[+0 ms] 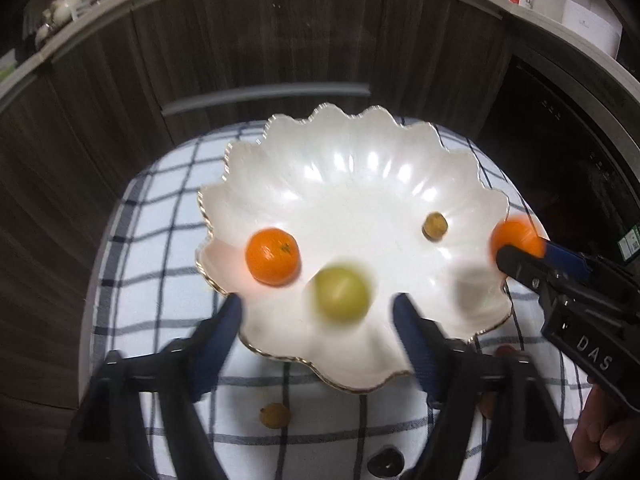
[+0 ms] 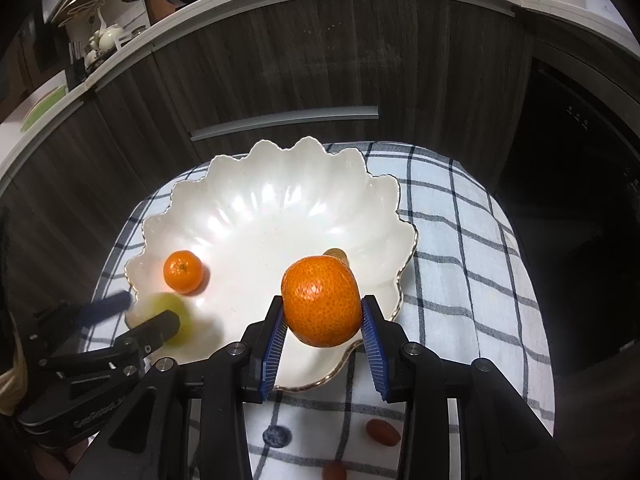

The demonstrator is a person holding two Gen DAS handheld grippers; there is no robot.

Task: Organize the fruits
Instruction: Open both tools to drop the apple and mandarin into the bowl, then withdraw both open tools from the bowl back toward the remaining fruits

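Note:
A white scalloped bowl with a gold rim sits on a checked cloth. Inside it lie a small mandarin and a little brown fruit. My left gripper is open over the bowl's near left edge. A blurred green fruit is loose between its fingers, touching neither pad. My right gripper is shut on a larger mandarin, held just above the bowl's near right rim.
The blue-and-white checked cloth covers a round table. Loose on it near me are a brown fruit, a dark fruit and two reddish ones. Dark wood cabinets under a cluttered counter stand behind.

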